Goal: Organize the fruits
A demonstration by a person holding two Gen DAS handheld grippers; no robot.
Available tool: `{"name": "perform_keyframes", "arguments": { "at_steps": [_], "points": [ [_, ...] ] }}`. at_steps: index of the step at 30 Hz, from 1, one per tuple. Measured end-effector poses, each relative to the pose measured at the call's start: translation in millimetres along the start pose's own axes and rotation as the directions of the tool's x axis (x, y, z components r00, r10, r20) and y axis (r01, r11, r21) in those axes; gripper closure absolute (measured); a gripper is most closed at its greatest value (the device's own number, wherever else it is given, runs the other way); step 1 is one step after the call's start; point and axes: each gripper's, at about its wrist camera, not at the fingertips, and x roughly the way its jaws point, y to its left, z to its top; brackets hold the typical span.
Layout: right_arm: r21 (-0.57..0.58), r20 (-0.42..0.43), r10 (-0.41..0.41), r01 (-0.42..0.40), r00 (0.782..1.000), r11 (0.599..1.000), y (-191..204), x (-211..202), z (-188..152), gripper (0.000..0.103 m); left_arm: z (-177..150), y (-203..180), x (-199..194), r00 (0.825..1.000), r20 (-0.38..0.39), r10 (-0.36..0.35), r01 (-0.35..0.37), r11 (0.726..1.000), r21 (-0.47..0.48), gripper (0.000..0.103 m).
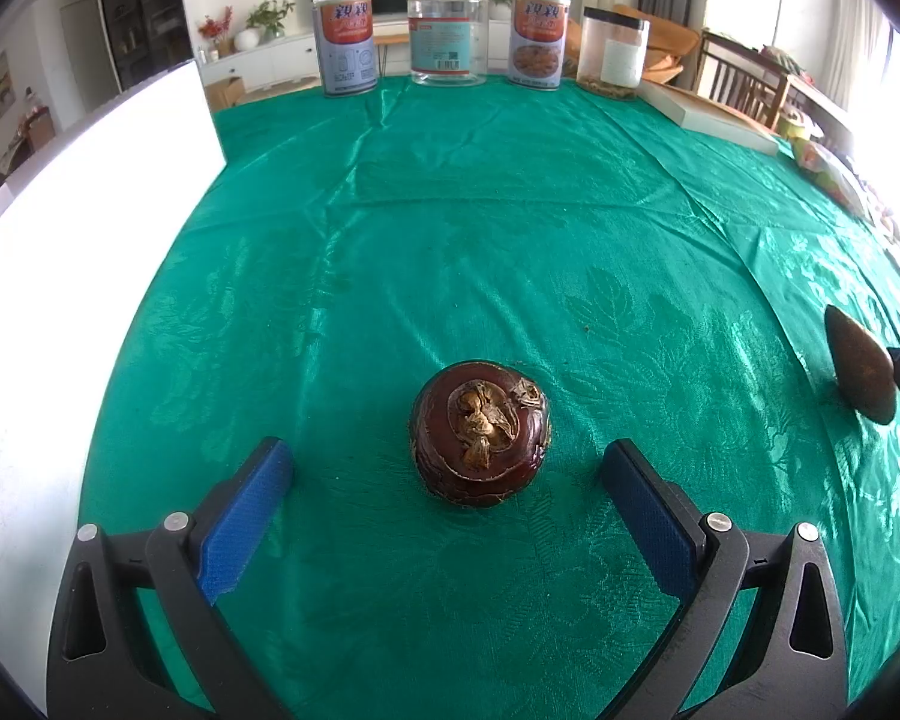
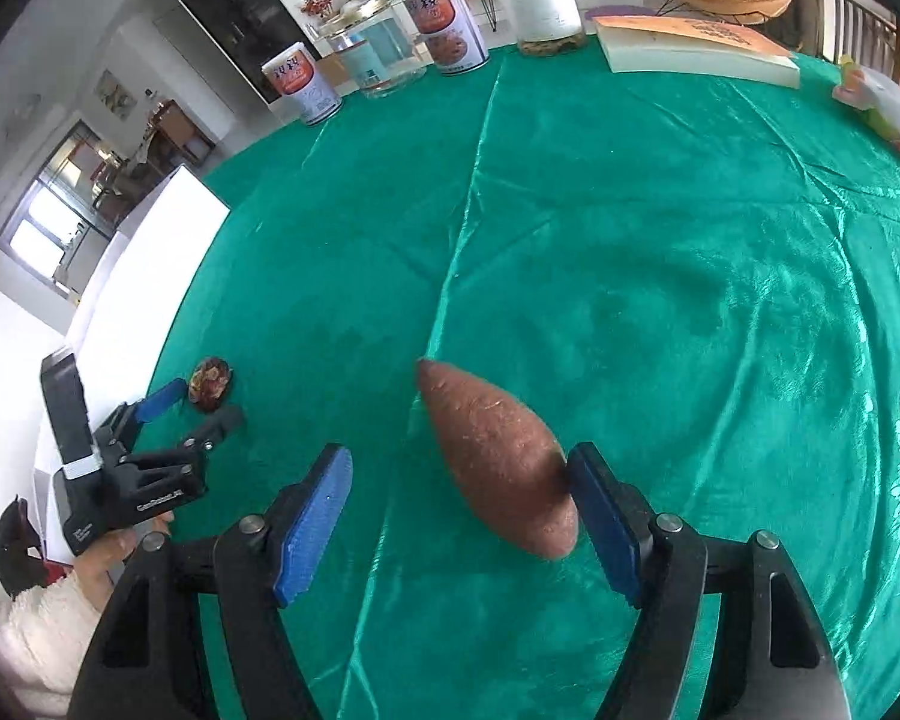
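A dark red-brown round fruit with a dried husk top (image 1: 480, 433) lies on the green tablecloth (image 1: 450, 240). My left gripper (image 1: 447, 468) is open, its blue pads either side of the fruit, not touching. The fruit and left gripper also show in the right wrist view, fruit (image 2: 211, 381), gripper (image 2: 201, 405). A brown tapered sweet potato (image 2: 498, 459) lies on the cloth between the fingers of my open right gripper (image 2: 456, 498); the right pad (image 2: 600, 516) touches its side, the left pad stands apart. The sweet potato also shows at the right edge in the left wrist view (image 1: 860, 373).
Two printed tins (image 1: 343, 43) (image 1: 539, 39), a clear jar (image 1: 447, 33) and a black-lidded jar (image 1: 613, 54) stand along the table's far edge. A book (image 2: 696, 51) lies at the far right. A white board (image 1: 78, 276) lies at the left.
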Motion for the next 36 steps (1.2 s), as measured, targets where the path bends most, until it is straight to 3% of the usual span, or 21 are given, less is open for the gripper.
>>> {"name": "perform_keyframes", "arguments": {
  "at_steps": [2,7,11,13,16,19,20,22,24,28,32,34,36],
  "points": [
    [0.029,-0.007,0.028,-0.028,1.000,0.999,0,-1,-4,0.032,0,0,0,1.000,0.000,0.000,0.000,1.000,0.000,0.001],
    [0.019,-0.054,-0.065,0.066,0.996,0.998,12,15,3,0.034,0,0,0,1.000,0.000,0.000,0.000,1.000,0.000,0.000],
    [0.114,-0.075,-0.058,0.066,0.995,0.991,5,18,4,0.034,2,2,0,1.000,-0.009,-0.028,0.028,1.000,0.003,0.001],
    [0.191,-0.063,-0.038,0.050,0.997,0.980,-5,12,-2,0.033,7,10,-2,0.991,-0.069,-0.112,0.114,0.993,0.020,0.001],
    [0.305,-0.035,0.001,0.010,0.999,0.952,-25,-2,-13,0.033,10,37,-15,0.955,-0.086,-0.283,0.277,0.958,-0.070,0.002],
    [0.423,0.025,0.070,-0.074,0.997,0.903,-43,-11,-20,0.033,8,46,-26,0.950,-0.065,-0.304,0.299,0.951,-0.082,0.002],
    [0.462,0.049,0.099,-0.110,0.994,0.880,-48,-12,-21,0.033,8,42,-25,0.950,-0.073,-0.304,0.300,0.952,-0.052,0.003],
    [0.524,0.083,0.143,-0.166,0.986,0.836,-52,-11,-19,0.033,11,28,-21,0.966,-0.085,-0.244,0.248,0.968,0.035,0.005],
    [0.560,0.093,0.166,-0.189,0.982,0.807,-51,-6,-15,0.033,14,17,-17,0.980,-0.082,-0.183,0.190,0.978,0.087,0.025],
    [0.600,0.096,0.165,-0.190,0.982,0.777,-41,8,0,0.033,18,11,-5,0.986,-0.098,-0.135,0.143,0.986,0.080,0.036],
    [0.588,0.063,0.096,-0.115,0.993,0.801,-26,29,21,0.033,17,6,-4,0.992,-0.079,-0.095,0.103,0.989,0.106,0.060],
    [0.550,0.029,0.026,-0.038,0.999,0.834,-17,39,33,0.037,16,6,-4,0.994,-0.070,-0.088,0.094,0.990,0.100,0.060],
    [0.491,-0.030,-0.032,0.043,0.999,0.870,-5,48,41,0.051,14,6,-6,0.994,-0.064,-0.086,0.092,0.991,0.098,0.060]
  ]
}}
